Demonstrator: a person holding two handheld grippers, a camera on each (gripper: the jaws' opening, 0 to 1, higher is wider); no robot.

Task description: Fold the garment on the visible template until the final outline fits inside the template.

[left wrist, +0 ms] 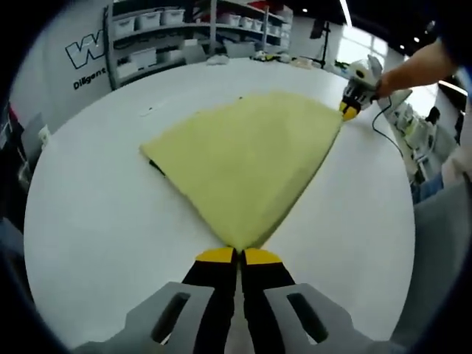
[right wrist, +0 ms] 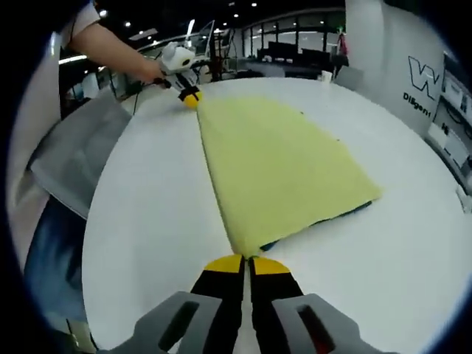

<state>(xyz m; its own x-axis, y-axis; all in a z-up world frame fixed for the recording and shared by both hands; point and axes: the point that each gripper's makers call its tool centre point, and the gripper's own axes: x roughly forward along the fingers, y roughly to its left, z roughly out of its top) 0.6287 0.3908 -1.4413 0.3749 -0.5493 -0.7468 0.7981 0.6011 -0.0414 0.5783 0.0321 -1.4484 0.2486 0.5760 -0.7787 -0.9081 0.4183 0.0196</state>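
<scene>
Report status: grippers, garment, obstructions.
Left hand-held gripper shut on yellow garment corner. Right hand-held gripper shut on opposite corner. Garment flat on white table. Nothing in the way.

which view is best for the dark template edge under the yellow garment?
Right gripper view: a dark blue strip peeks out along the yellow garment's near right edge on the white table. Left gripper view gives just a thin dark sliver at the garment's left corner.

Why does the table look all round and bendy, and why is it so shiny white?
In the left gripper view the fisheye lens curves the white table into a bowl shape, and the shelves at the back look soft and blurry. In the right gripper view the table bends the same way, ceiling lights glare up top, and the yellow cloth casts almost no shadow.
</scene>
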